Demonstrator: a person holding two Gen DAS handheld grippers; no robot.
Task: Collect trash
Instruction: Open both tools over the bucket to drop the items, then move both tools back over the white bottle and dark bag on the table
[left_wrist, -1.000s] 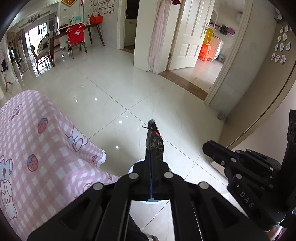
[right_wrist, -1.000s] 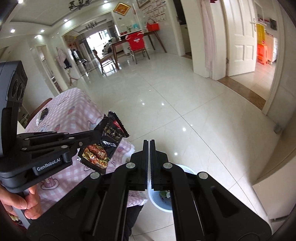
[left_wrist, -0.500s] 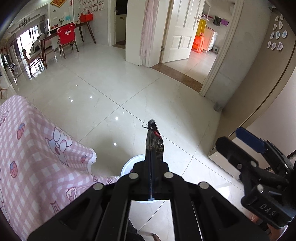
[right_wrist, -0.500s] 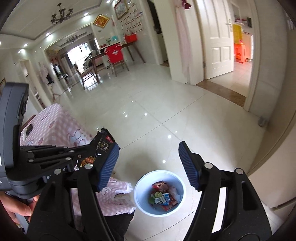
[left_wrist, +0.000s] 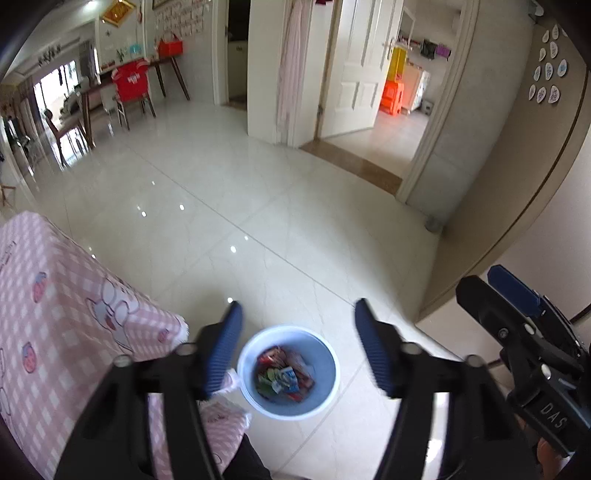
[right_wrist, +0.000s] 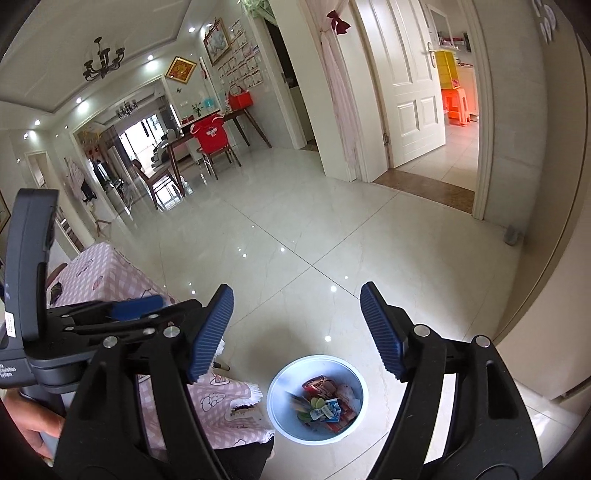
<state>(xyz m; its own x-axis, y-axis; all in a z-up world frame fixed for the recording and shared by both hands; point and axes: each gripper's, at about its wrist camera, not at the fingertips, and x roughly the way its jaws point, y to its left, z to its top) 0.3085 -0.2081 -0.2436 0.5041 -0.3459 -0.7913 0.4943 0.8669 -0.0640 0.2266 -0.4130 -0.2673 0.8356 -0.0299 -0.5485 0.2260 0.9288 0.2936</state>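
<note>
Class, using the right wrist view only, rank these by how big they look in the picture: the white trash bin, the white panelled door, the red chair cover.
1. white panelled door
2. white trash bin, though its nearness to the camera inflates it
3. red chair cover, far off, so true size is unsure

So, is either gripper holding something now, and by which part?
Nothing is held. The left gripper is opening with nothing between its blue ribbed pads; the right gripper is opening too, empty, above the round white plastic bin.

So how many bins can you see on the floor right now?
1. A single white bin sits on the floor by the hanging corner of the pink tablecloth, wrappers inside. Others may be out of view.
</note>
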